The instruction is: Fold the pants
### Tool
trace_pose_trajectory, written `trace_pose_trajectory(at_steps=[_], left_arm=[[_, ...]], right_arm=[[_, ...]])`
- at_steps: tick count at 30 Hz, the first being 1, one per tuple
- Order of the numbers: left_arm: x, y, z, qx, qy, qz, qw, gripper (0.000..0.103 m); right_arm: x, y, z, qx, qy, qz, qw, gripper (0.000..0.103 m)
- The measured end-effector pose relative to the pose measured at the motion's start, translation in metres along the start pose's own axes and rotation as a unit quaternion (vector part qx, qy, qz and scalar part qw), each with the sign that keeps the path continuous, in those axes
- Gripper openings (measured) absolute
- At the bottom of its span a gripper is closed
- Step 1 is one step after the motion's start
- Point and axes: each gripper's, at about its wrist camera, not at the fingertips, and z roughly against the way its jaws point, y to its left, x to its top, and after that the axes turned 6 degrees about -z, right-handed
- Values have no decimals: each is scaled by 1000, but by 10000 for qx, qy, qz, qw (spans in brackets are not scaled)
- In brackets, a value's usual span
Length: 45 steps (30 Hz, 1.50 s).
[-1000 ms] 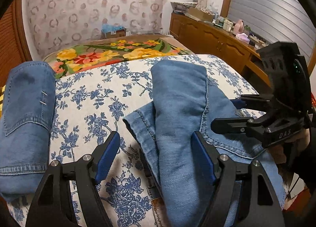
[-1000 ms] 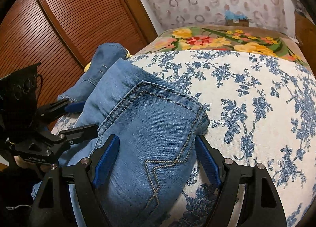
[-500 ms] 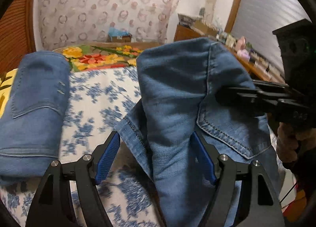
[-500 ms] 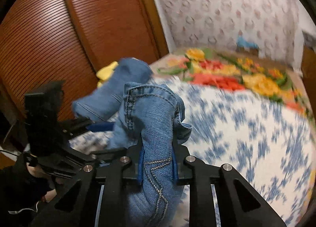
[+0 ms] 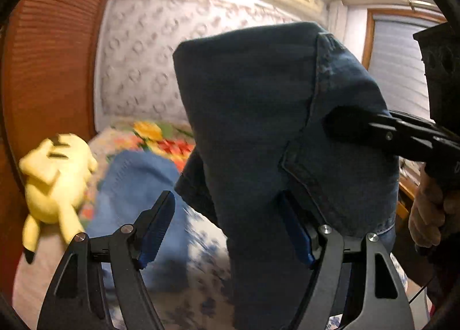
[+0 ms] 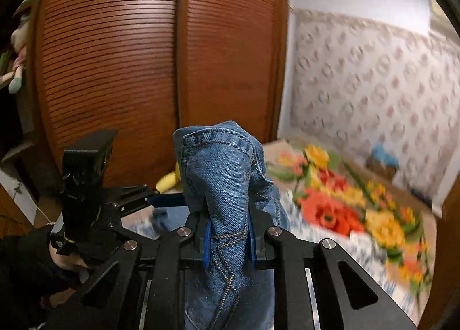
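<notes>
Floral-quilted bed (image 6: pixel 359 215) is lying below blue denim pants (image 6: pixel 224 175), which are hanging bunched, folding unfinished. Right gripper (image 6: pixel 228 239) is clamping them; left gripper (image 5: pixel 227 229) is gaping beside them.

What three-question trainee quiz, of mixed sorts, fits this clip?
1. True or false: the right hand-held gripper is shut on the jeans.
2. The left hand-held gripper is: A) open, B) shut on the yellow plush toy.
3. Fill in: the yellow plush toy lies near the ___ wardrobe doors.

Key: 1 true; 2 A; 3 brown.
</notes>
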Motion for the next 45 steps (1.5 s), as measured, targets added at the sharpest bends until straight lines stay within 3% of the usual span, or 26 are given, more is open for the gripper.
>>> trace_pose_trajectory(at_steps=[5, 10, 13, 16, 18, 20, 21, 24, 27, 30, 32, 37, 41, 44, 45], left_arm=[[32, 37, 35, 463, -475, 51, 9978, 75], [58, 77, 55, 1080, -638, -89, 9921, 75], [55, 96, 36, 1190, -265, -203, 9923, 75], [31, 113, 3, 1199, 222, -220, 9923, 75], [11, 123, -27, 1131, 646, -111, 9914, 75], [-15, 134, -58, 1084, 1123, 62, 9877, 72], [-23, 135, -66, 1064, 1251, 93, 9864, 71], [-42, 136, -78, 1021, 1453, 69, 9841, 71], [-51, 142, -76, 1026, 1500, 89, 9833, 71], [-47, 143, -72, 1106, 1541, 68, 9818, 71], [-51, 140, -71, 1174, 1577, 33, 9805, 71], [-61, 140, -65, 1205, 1631, 154, 9791, 71], [-62, 138, -60, 1229, 1641, 191, 9786, 71], [-62, 136, -60, 1269, 1639, 140, 9782, 71], [-63, 136, -60, 1278, 1635, 134, 9781, 71]], right_arm=[[53, 19, -25, 364, -378, 96, 9986, 19], [88, 21, -72, 1003, -809, -342, 9911, 19], [78, -7, -121, 1255, -688, -893, 9857, 20], [42, -36, -192, 1030, -134, -1514, 9830, 22], [8, -43, -242, 454, 464, -1385, 9882, 22], [-20, -51, -273, -62, 698, -1327, 9887, 28], [-24, -56, -278, -244, 654, -1394, 9878, 29], [-17, -65, -284, -179, 789, -1525, 9850, 45], [-4, -79, -276, -115, 974, -1371, 9857, 48], [9, -104, -242, -294, 621, -1278, 9894, 53], [6, -104, -219, -359, 375, -1288, 9903, 54], [-1, -99, -236, -255, 727, -1317, 9883, 54], [14, -102, -221, 239, 233, -1461, 9887, 54], [12, -87, -234, 367, 524, -1025, 9927, 54], [9, -83, -243, 171, 684, -809, 9942, 54]])
